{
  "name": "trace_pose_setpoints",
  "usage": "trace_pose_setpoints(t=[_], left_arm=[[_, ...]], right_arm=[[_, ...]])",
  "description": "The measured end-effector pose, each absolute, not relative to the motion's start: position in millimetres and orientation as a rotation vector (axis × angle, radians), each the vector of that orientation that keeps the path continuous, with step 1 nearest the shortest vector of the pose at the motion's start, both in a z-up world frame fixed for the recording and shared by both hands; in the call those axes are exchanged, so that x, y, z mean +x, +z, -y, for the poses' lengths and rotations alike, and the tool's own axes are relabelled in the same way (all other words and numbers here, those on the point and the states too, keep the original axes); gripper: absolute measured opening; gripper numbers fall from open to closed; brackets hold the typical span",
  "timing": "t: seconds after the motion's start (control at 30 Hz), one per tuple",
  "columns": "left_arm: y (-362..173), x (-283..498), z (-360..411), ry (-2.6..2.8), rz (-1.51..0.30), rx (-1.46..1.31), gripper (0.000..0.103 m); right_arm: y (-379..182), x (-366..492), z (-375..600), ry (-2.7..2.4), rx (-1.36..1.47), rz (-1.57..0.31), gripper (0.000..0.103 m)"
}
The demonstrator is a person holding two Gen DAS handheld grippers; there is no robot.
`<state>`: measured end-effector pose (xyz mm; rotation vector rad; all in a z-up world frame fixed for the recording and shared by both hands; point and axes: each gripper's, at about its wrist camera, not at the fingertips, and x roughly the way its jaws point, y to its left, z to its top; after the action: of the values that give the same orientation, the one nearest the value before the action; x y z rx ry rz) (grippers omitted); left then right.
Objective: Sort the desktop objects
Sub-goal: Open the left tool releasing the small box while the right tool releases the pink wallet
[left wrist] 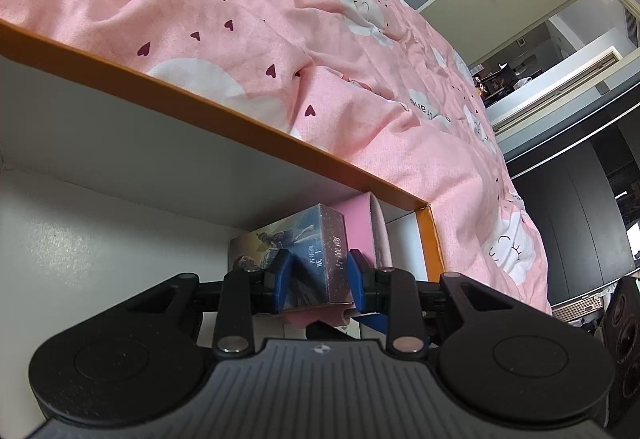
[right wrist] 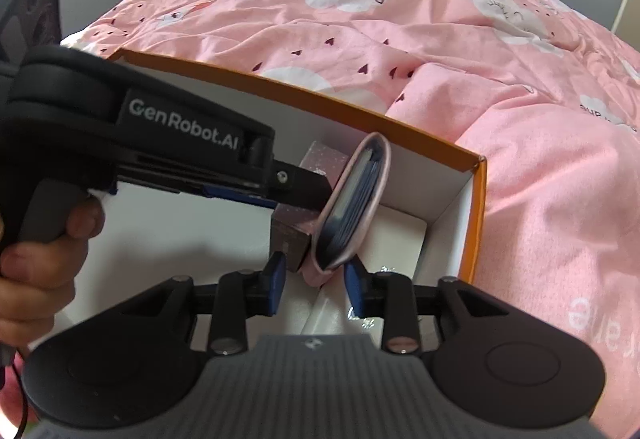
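Bedding in pink, a quilt printed with white clouds and dark hearts, fills the upper half of both views. An orange-rimmed box with white inner walls sits on it, its far rim crossing the left wrist view from the left edge down to lower centre.

Low in the centre of that view, the left gripper is clamped on a small printed carton, its blue pads pressing the carton's two sides (the print shows a painted scene and some characters). Just behind the carton stands a pink pouch, touching it.

From the right wrist view, the pouch stands tilted inside the box, dark blue cards or pages showing in its open edge, leaning against the carton. The right gripper straddles the pouch's lower end with jaws apart; its pads do not visibly press it. A hand at the left edge holds the left gripper's handle.
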<state>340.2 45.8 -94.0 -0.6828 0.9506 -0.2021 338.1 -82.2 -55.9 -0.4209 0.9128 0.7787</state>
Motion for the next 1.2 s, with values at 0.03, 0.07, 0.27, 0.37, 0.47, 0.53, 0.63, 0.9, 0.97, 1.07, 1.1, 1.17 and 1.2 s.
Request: trace_pose_setpoints(t=[0.03, 0.07, 0.27, 0.37, 0.47, 0.53, 0.63, 0.9, 0.97, 1.07, 1.1, 1.17, 1.2], left_arm=[[-94, 340, -46, -0.202, -0.951, -0.684, 0.034], [-94, 341, -46, -0.202, -0.951, -0.684, 0.034], [-93, 345, -51, -0.189, -0.953, -0.693, 0.034], [-93, 345, -52, -0.192, -0.952, -0.688, 0.034], [-94, 347, -52, -0.192, -0.953, -0.695, 0.034], [-94, 347, -52, -0.188, -0.954, -0.693, 0.034], [-93, 347, -51, -0.188, -0.957, -0.685, 0.034], [-89, 344, -51, -0.176, -0.95, -0.662, 0.034], [-88, 343, -52, -0.18, -0.941, -0.664, 0.034], [-86, 342, -52, -0.189, -0.935, -0.663, 0.034], [-85, 342, -52, -0.189, -0.935, -0.662, 0.034], [-83, 341, -52, -0.189, -0.932, -0.664, 0.034], [-82, 340, -53, -0.188, -0.928, -0.663, 0.034]], right_arm=[[-56, 340, 82, 0.77, -0.411, -0.915, 0.036], [-57, 342, 81, 0.764, -0.399, -0.917, 0.035], [-61, 353, 77, 0.733, -0.356, -0.922, 0.031], [-62, 353, 76, 0.737, -0.356, -0.925, 0.029], [-63, 355, 77, 0.737, -0.35, -0.925, 0.029], [-64, 356, 76, 0.743, -0.353, -0.925, 0.029], [-65, 356, 75, 0.745, -0.362, -0.926, 0.029], [-61, 352, 78, 0.747, -0.366, -0.924, 0.034], [-60, 351, 79, 0.752, -0.361, -0.926, 0.035], [-58, 348, 81, 0.749, -0.368, -0.919, 0.036], [-57, 347, 81, 0.748, -0.368, -0.918, 0.036], [-56, 346, 83, 0.749, -0.367, -0.918, 0.036], [-55, 345, 83, 0.749, -0.366, -0.916, 0.036]])
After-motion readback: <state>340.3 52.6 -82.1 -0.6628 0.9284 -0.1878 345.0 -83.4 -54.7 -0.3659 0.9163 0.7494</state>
